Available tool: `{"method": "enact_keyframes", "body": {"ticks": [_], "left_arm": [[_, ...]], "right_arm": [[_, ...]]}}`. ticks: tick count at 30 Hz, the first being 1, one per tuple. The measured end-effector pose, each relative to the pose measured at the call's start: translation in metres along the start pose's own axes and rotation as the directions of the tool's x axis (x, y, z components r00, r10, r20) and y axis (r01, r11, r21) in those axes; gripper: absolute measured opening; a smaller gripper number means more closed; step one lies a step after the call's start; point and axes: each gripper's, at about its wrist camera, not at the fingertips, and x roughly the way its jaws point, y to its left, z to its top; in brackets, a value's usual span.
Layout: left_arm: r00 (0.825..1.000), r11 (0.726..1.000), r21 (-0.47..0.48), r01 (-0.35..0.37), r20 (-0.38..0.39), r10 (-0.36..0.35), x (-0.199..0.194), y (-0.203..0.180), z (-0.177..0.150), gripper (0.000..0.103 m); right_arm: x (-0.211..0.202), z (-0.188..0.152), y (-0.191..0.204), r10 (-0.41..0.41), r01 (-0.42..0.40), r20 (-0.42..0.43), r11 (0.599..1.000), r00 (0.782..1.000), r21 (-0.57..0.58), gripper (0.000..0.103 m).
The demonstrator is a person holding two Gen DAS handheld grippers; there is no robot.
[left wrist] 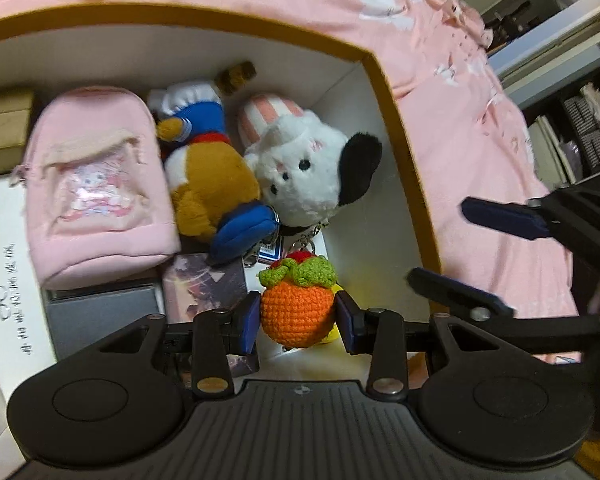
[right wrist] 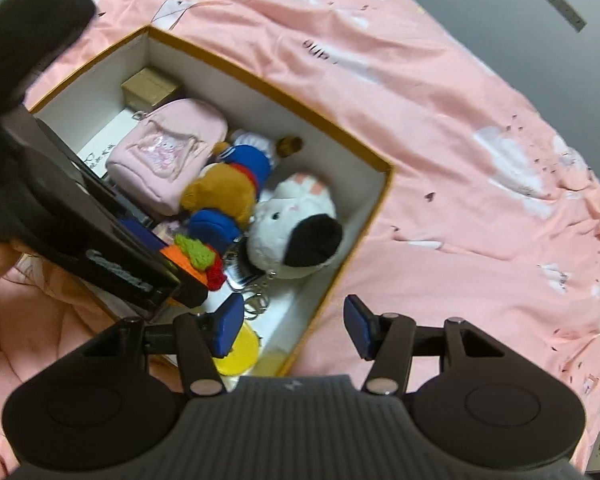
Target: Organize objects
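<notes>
left hand-held gripper (left wrist: pixel 297 322) clamps crochet orange (left wrist: pixel 298 312) over box (left wrist: pixel 396 128); lower into free corner just ahead, beside white plush (left wrist: pixel 308 172), then release. right hand-held gripper (right wrist: pixel 294 330) wide, empty.

In your right wrist view the left gripper (right wrist: pixel 180 276) covers most of the crochet orange (right wrist: pixel 172 258), at nine o'clock the box (right wrist: pixel 332 124) wall is hidden behind it, and the yellow item (right wrist: pixel 242 350) sits half behind your gripper's blue pad.
</notes>
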Motion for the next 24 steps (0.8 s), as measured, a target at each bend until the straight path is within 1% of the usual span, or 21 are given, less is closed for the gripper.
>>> {"method": "enact_keyframes", "body": {"ticks": [3, 7, 10, 16, 20, 24], "left_arm": [[1.000, 1.000, 0.009, -0.022, -0.018, 0.023, 0.009, -0.004, 0.001, 0.045], [0.998, 0.998, 0.027, -0.062, -0.018, 0.062, 0.013, -0.010, 0.001, 0.045], [0.997, 0.997, 0.031, -0.074, -0.019, 0.075, 0.013, -0.011, -0.001, 0.045], [0.995, 0.995, 0.040, -0.095, -0.009, 0.096, 0.006, -0.013, -0.005, 0.051], [0.993, 0.992, 0.065, -0.112, 0.033, 0.110, -0.012, -0.016, -0.012, 0.056], [0.983, 0.982, 0.101, -0.157, 0.112, 0.146, -0.037, -0.026, -0.019, 0.057]], "right_arm": [[0.001, -0.005, -0.011, 0.000, 0.000, 0.006, 1.000, 1.000, 0.022, 0.057], [0.009, -0.011, -0.014, 0.010, -0.011, 0.009, 0.999, 1.000, 0.031, 0.057], [0.012, -0.014, -0.013, 0.012, -0.013, 0.015, 0.999, 1.000, 0.034, 0.057], [0.009, -0.018, -0.011, 0.023, -0.023, 0.025, 0.999, 0.999, 0.039, 0.058], [0.003, -0.020, -0.009, 0.030, -0.031, 0.034, 0.998, 0.999, 0.047, 0.058], [-0.008, -0.019, -0.006, 0.028, -0.031, 0.052, 0.998, 0.998, 0.054, 0.059]]}}
